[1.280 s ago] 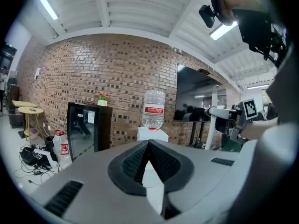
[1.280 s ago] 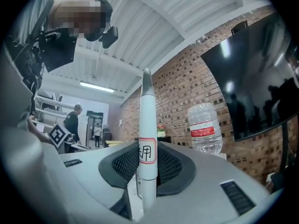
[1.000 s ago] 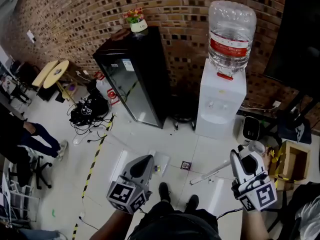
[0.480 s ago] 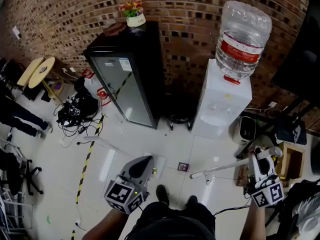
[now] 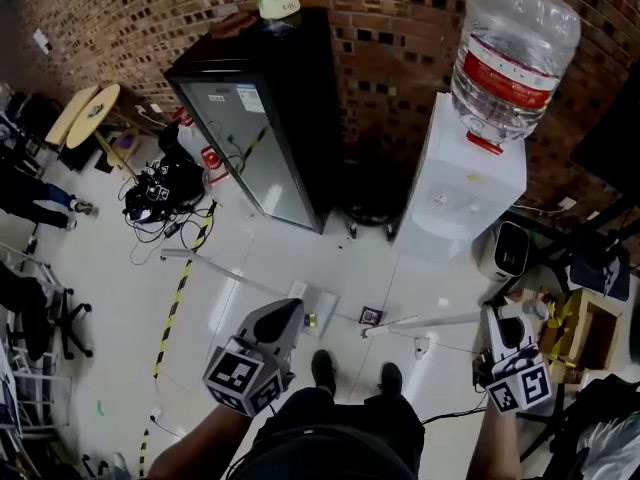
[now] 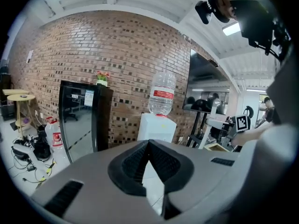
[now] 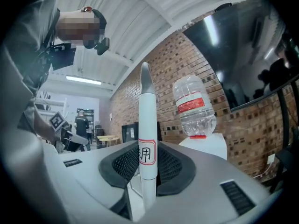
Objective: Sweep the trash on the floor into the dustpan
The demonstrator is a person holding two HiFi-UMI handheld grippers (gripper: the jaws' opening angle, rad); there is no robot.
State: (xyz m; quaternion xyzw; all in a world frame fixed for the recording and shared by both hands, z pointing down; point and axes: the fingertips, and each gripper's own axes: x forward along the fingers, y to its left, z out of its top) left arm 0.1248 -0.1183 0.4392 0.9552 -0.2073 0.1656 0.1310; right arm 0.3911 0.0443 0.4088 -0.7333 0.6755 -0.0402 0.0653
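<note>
My right gripper (image 5: 498,318) (image 7: 145,155) is shut on a white broom handle (image 5: 430,321) (image 7: 145,115) that bears a red-edged label. In the head view the handle reaches left, low over the white floor. My left gripper (image 5: 285,311) (image 6: 149,143) hangs at lower left, jaws shut with nothing seen between them. Just beyond its tip lies a pale flat panel (image 5: 318,308), possibly the dustpan. Small litter lies on the floor: a dark square scrap (image 5: 371,316), a yellowish bit (image 5: 311,320) and a white piece (image 5: 420,346).
A black fridge (image 5: 260,118) and a white water dispenser (image 5: 470,188) stand against the brick wall. Tangled cables (image 5: 160,193) and yellow-black floor tape (image 5: 180,288) lie at left. A cardboard box (image 5: 590,328) sits at right. My shoes (image 5: 322,370) show below.
My right gripper has drawn back to the right and lower, and the broom handle now lies nearly level. The head view has swung; the left gripper has barely moved.
</note>
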